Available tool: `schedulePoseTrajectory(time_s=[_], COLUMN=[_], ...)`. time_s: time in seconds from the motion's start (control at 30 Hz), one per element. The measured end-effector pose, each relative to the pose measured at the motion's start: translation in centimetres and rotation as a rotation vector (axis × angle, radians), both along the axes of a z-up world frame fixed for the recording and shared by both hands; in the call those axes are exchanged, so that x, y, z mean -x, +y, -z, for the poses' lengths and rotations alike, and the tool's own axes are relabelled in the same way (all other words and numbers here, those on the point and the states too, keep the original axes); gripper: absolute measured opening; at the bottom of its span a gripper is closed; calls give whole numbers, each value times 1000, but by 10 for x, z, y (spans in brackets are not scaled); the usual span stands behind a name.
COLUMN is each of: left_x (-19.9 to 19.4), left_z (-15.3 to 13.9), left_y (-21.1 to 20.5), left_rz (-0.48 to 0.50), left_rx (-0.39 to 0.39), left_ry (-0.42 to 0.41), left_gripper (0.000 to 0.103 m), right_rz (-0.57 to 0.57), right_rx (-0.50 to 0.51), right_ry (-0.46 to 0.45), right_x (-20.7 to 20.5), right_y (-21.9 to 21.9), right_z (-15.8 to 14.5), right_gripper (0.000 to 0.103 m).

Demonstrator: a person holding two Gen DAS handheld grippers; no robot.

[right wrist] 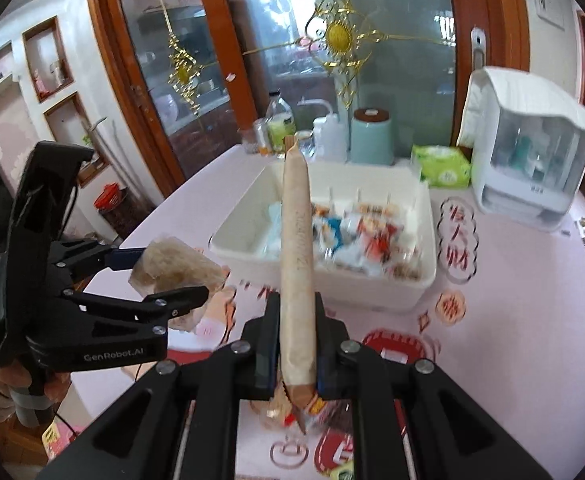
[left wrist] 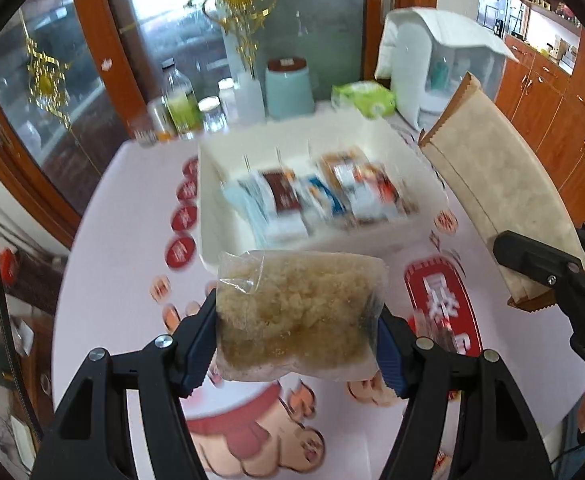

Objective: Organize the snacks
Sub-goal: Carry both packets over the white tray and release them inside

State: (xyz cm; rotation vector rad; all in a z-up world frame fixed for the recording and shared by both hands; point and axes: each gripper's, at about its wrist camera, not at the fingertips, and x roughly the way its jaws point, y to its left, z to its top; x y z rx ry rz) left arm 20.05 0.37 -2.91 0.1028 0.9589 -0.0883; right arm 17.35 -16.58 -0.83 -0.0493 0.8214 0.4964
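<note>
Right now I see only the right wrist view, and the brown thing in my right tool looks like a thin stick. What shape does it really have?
Observer: In the left wrist view the brown packet is a broad, flat paper pouch with a zigzag-cut top edge. You are seeing it edge-on. The right tool pinches its lower end.
Operator: And the bag in the left tool, how is it gripped? A finger hides it from me.
Observer: The clear bag, full of a pale crumbly snack, sits between both blue pads. They squeeze its two side edges. It is on the near side of the white bin, not yet in it.
</note>
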Motion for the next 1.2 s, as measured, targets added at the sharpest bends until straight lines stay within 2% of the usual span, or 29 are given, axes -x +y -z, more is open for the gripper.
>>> schedulePoseTrajectory(time_s=[0.3,0.5,0.73,1.03,1.13,1.2], left_x=[-64,-108,-148,-175,-180,-182], left_z=[-55,-71,-55,-21,-11,-4], left_y=[13,17,18,14,14,14], left_rz=[-16,-35,-52,-55,-56,-57], left_rx=[-75,-99,-107,-101,-103,-99], left_ry=[-108,-147,-120,-59,-35,-14], left_gripper=[67,67,67,68,70,77], right_rz=[112,184,239,283,297,293], right_rx=[-15,-57,-60,-14,12,22], right_ry=[-76,-86,-43,35,45,54], right_x=[-56,-97,-137,-174,-180,-183], right_y=[19,22,28,34,35,36], right_z=[-48,-59,-45,-10,0,3], right_gripper=[13,13,13,14,15,15])
